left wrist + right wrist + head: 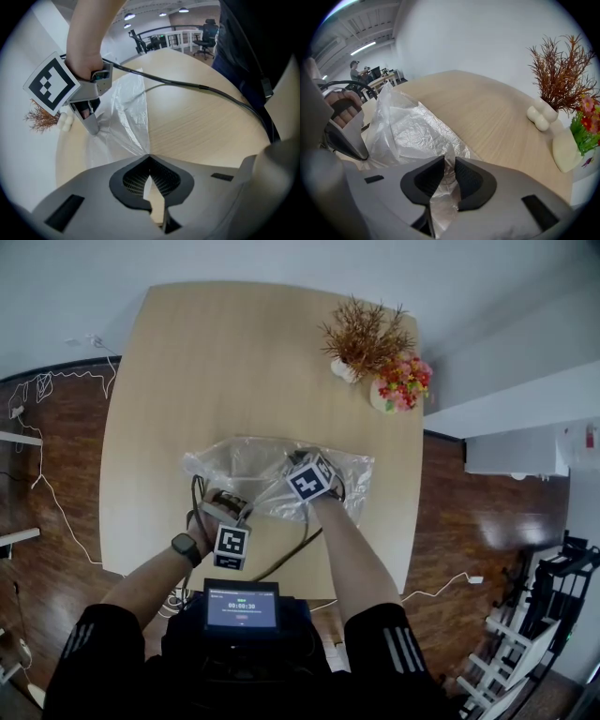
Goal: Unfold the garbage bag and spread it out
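- The garbage bag lies crumpled and partly opened on the desk, on the person's side of the flower vase and apart from it.
- The left tongs are clenched tight on a thin edge of the film, at the end of the bag farther from the flower vase.
- The right tongs grasp a bunched fold of film at the end nearer the flower vase, pads slightly parted by the wad.
- Likely risk: pulling the two ends apart too hard could stretch or tear the thin film.
- The left hold is only a sliver, so it may slip free under tension.
- A cable crosses the desk on the side of the bag away from the flower vase and could snag the film.
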Demonstrator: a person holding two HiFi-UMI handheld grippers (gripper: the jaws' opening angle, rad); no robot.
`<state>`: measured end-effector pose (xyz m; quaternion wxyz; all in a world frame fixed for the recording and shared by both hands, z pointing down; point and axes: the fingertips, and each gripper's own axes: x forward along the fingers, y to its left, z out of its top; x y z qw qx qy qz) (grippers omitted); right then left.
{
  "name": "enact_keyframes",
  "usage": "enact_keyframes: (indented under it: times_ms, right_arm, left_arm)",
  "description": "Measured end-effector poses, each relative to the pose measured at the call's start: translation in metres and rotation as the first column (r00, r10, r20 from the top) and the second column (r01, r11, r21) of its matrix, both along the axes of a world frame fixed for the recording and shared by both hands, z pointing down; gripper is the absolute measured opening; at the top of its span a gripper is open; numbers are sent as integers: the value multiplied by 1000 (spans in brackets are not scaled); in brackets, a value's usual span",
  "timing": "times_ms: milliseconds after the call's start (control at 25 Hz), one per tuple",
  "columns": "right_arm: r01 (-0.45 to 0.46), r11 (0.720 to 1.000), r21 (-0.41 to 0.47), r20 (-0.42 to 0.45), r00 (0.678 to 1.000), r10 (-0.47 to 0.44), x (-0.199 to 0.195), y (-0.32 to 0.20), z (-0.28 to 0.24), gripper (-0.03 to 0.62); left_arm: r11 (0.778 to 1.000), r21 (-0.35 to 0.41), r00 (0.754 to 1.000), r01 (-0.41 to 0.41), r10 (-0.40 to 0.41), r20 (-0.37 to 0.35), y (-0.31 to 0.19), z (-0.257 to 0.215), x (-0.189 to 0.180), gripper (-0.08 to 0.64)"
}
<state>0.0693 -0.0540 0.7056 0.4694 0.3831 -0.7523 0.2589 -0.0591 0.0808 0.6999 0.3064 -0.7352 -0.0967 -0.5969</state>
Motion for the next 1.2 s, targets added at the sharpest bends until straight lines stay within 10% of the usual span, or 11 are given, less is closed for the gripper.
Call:
enact_keyframes:
  times_ms: [680,1200]
  right_arm:
    - [-49,992,119,104,994,37,-5,-25,-54,101]
    - [139,983,118,198,967,-160,-117,-35,-54,101]
  left_arm:
    - [1000,-23,1000,4,-4,13,2,6,1,3]
    - [996,-71,993,60,-67,-94,8,-8,15,3]
